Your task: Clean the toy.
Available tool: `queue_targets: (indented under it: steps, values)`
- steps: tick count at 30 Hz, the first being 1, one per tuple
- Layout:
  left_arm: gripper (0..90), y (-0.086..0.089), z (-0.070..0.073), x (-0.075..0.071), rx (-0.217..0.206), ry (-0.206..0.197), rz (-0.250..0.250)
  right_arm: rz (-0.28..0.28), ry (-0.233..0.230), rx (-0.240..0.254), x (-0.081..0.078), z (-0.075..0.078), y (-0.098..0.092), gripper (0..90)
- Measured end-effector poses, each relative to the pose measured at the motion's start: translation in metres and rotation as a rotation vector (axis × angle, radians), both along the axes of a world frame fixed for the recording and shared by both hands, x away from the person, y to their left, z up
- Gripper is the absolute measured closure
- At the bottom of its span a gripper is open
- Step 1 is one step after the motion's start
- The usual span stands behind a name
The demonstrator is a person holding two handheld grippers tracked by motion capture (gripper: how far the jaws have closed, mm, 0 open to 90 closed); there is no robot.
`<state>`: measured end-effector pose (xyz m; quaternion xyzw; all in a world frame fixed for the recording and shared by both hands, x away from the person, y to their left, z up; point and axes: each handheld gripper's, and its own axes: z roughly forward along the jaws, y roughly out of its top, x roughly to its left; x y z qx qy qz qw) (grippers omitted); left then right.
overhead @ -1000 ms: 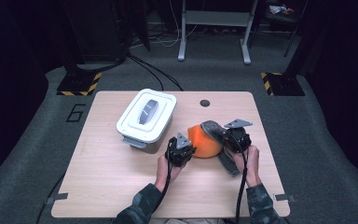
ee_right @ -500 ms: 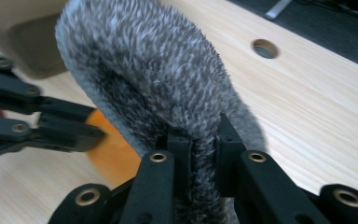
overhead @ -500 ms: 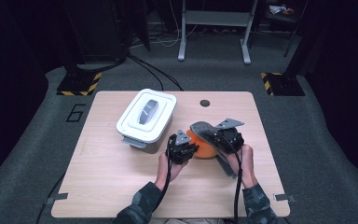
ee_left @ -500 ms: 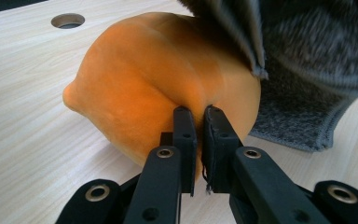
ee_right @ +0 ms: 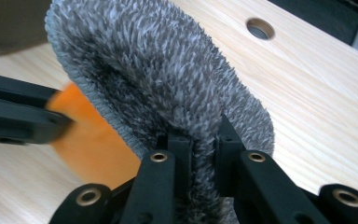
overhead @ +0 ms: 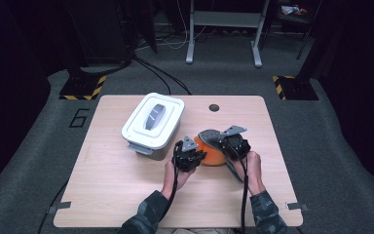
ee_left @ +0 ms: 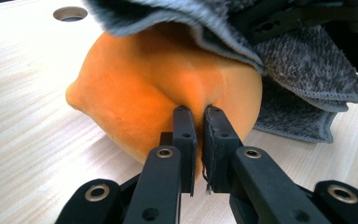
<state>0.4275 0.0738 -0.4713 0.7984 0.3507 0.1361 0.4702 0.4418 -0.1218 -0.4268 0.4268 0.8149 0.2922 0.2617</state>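
Nearest to you, your left gripper (overhead: 198, 157) has its jaws pressed together on a small fold of the orange plush (ee_left: 168, 88), at the side of it that faces you; in the left gripper view the two black pads pinch the soft orange surface between them, and the plush rests on the table (ee_left: 32, 121) directly in front of the jaws. Your right gripper (overhead: 225, 144) is just to the right of the left one, with the plush between the two, and its jaws are clamped on the grey cloth (ee_right: 168, 84). In the right gripper view the furry cloth rises from between the pads and bends over to the left, toward the orange plush, where also a blurred part of the other gripper comes in from the left edge. In the left gripper view the same cloth lies over the top and the right side of the plush, touching it, and one corner of it hangs down to the table behind. Beyond the left gripper, a little to its left, a white lidded container (overhead: 153, 123) stands on the table, close to the plush; I cannot tell whether they touch. Farther beyond both grippers there is a round hole (overhead: 214, 107) in the tabletop.
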Motion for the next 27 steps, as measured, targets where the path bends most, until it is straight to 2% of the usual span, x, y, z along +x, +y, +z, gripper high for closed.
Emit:
queue_targets:
  steps: [3, 5, 16, 18, 22, 25, 26, 27]
  values:
    - [84.3, 0.003, -0.002, 0.001, -0.007, 0.011, 0.006, -0.046, 0.005, 0.004, 0.004, -0.005, -0.011, 81.2]
    - [84.2, 0.004, -0.003, 0.002, -0.013, 0.016, 0.012, -0.069, 0.006, -0.015, 0.007, -0.009, -0.016, 81.2]
    - [84.2, 0.006, -0.005, 0.004, -0.014, 0.020, 0.019, -0.118, 0.095, -0.008, 0.021, -0.038, -0.037, 81.2]
    - [84.2, 0.006, -0.005, 0.003, -0.013, 0.016, 0.020, -0.119, 0.098, -0.006, 0.022, -0.042, -0.039, 81.3]
    - [84.2, 0.006, -0.004, 0.003, -0.017, 0.015, 0.016, -0.115, 0.085, 0.023, 0.019, -0.036, -0.042, 81.3]
    - [84.2, 0.006, -0.004, 0.003, -0.017, 0.013, 0.013, -0.110, 0.055, 0.071, 0.012, -0.022, -0.042, 81.3]
    - [84.2, 0.005, -0.004, 0.003, -0.015, 0.010, 0.012, -0.084, 0.031, 0.079, 0.010, -0.017, -0.041, 81.3]
    - [84.2, 0.005, -0.003, 0.002, -0.014, 0.009, 0.008, -0.073, 0.029, 0.090, 0.007, -0.011, -0.039, 81.3]
